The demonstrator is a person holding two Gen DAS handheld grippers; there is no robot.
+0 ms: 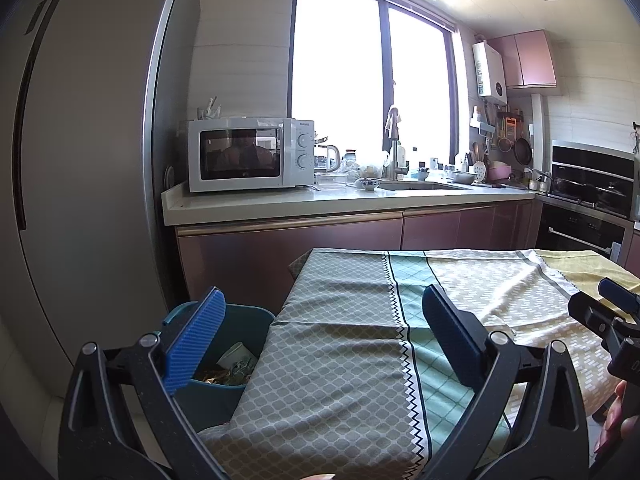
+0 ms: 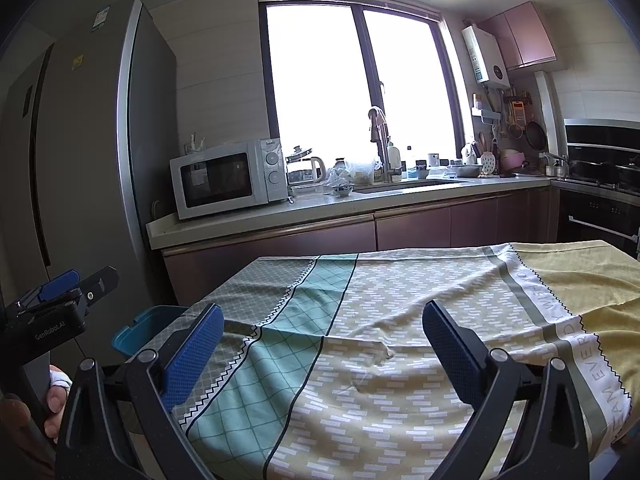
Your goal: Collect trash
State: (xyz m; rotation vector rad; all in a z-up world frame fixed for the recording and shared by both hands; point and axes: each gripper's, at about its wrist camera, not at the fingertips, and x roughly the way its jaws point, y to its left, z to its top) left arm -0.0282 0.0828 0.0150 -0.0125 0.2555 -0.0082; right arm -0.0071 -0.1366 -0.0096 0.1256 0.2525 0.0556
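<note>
Hovering over the patterned tablecloth (image 1: 340, 360) with both grippers spread wide and holding nothing, left gripper (image 1: 320, 344) nearer the teal bin (image 1: 224, 396), right gripper (image 2: 320, 344) further along the cloth from it. Trash already sitting inside that bin: a crumpled paper cup (image 1: 236, 354) and some shiny wrappers, hard to make out. Smooth plastic bin tucked against the table's left edge, soft wrinkled cloth bare of litter as far as visible.

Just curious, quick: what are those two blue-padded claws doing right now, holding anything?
Left gripper: open, holding nothing.
Right gripper: open, holding nothing.
</note>
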